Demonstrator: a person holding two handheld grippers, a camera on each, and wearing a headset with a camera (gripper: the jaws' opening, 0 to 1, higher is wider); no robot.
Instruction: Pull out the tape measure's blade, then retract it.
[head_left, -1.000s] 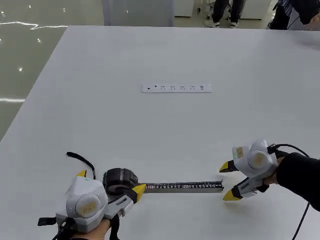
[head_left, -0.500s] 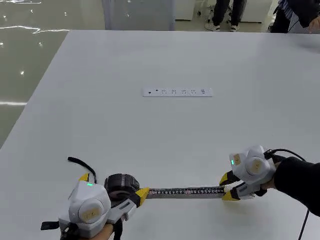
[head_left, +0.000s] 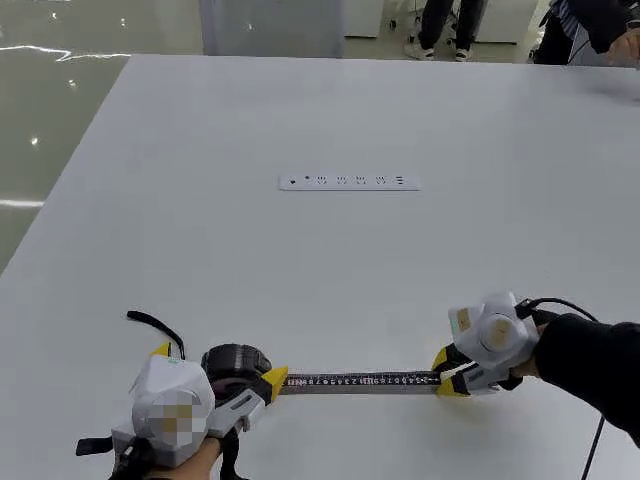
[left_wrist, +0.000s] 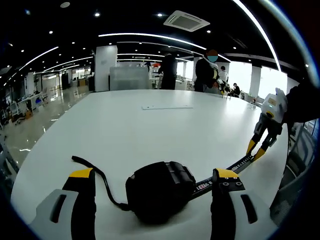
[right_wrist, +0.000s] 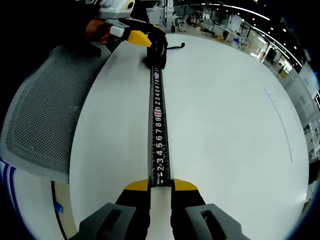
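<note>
Legibly, numerals 2 to 9 on blade (right_wrist: 159, 145)

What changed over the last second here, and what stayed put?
The right gripper, open a second ago beside the end of the blade, has closed and now pinches that end. The pulled-out length looks unchanged. The left gripper stays around the tape measure case, and the power strip lies where it was.

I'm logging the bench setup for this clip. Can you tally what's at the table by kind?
tape measure: 1
power strip: 1
claws: 2, the left claw and the right claw
Total: 4
</note>
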